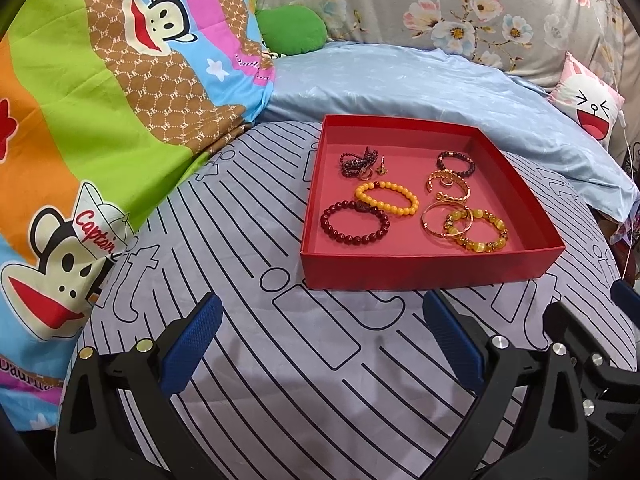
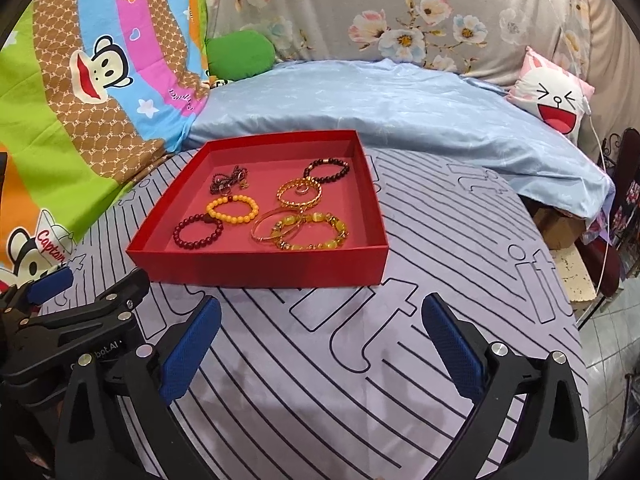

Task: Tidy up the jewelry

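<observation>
Right wrist view: two spread, empty claws (image 2: 320, 344); one red tray (image 2: 256, 268); seven bracelets (image 2: 233, 208).

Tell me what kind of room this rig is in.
Most likely a bedroom at home: the red box of bracelets sits on a striped bedsheet, with a blue quilt and a cartoon-face pillow behind it.

Tray (image 1: 432, 268) is sitting on the striped sheet (image 1: 280, 360), at 12 o'clock from both grippers. Bracelets are lying inside it: beaded bracelet (image 1: 354, 222) at 7 o'clock, bangle (image 1: 448, 218) at 5 o'clock, tangled strand (image 1: 358, 160) at 11 o'clock. Pillow (image 1: 592, 106) is lying behind, at 2 o'clock.
</observation>
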A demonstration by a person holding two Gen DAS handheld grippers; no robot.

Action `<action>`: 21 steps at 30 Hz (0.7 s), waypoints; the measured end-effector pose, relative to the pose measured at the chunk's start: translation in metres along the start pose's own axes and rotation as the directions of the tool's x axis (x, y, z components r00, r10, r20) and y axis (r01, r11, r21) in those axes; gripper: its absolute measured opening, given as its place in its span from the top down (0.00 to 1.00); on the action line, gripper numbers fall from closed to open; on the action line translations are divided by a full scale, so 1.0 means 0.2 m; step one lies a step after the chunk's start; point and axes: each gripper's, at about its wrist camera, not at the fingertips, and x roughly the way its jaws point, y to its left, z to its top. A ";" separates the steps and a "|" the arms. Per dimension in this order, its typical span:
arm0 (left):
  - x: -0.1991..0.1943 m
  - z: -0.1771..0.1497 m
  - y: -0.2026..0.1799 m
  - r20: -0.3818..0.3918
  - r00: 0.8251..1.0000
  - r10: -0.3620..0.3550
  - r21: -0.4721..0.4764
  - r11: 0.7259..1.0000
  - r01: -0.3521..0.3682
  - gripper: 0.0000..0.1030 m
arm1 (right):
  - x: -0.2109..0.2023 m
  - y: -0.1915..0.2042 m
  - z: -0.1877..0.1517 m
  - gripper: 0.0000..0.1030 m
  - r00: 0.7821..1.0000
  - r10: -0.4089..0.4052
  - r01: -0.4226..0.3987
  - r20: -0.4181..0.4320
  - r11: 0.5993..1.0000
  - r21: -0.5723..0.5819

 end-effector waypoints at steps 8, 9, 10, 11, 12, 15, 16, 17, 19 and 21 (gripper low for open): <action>0.01 -0.01 -0.01 0.001 1.000 0.007 0.008 1.000 -0.007 0.07 | 0.00 -0.01 -0.01 0.06 1.000 -0.019 0.019 0.008 1.000 0.010; 0.02 -0.01 -0.01 0.000 1.000 0.008 0.006 1.000 -0.008 0.07 | 0.00 -0.01 -0.01 0.06 1.000 -0.020 0.020 0.006 1.000 0.012; 0.02 -0.01 -0.01 -0.001 1.000 0.005 0.005 1.000 -0.005 0.07 | 0.01 -0.01 -0.01 0.06 1.000 -0.022 0.022 0.005 1.000 0.014; 0.02 -0.01 -0.01 -0.002 1.000 0.004 0.005 1.000 -0.004 0.07 | 0.01 -0.01 0.00 0.06 1.000 -0.022 0.022 0.005 1.000 0.016; 0.02 -0.01 -0.01 -0.004 1.000 0.005 0.005 1.000 -0.005 0.07 | 0.01 -0.01 0.00 0.06 1.000 -0.023 0.023 0.004 1.000 0.018; 0.02 -0.02 -0.01 -0.006 1.000 0.000 0.006 1.000 0.000 0.07 | 0.01 -0.01 0.00 0.06 1.000 -0.026 0.026 0.004 0.999 0.020; 0.02 -0.02 -0.02 -0.005 1.000 -0.002 0.007 1.000 0.002 0.07 | 0.01 -0.01 0.00 0.06 1.000 -0.028 0.028 0.004 0.999 0.020; 0.02 -0.02 -0.02 -0.005 1.000 -0.002 0.010 1.000 0.002 0.07 | 0.01 -0.01 0.00 0.06 1.000 -0.029 0.029 0.005 0.999 0.020; 0.03 -0.02 -0.02 -0.007 1.000 -0.001 0.014 1.000 0.001 0.07 | 0.01 -0.01 0.00 0.06 0.999 -0.032 0.032 0.002 0.999 0.022; 0.03 -0.02 -0.02 -0.011 1.000 -0.004 0.012 1.000 0.004 0.07 | 0.01 -0.01 0.00 0.06 0.999 -0.032 0.032 0.000 0.999 0.023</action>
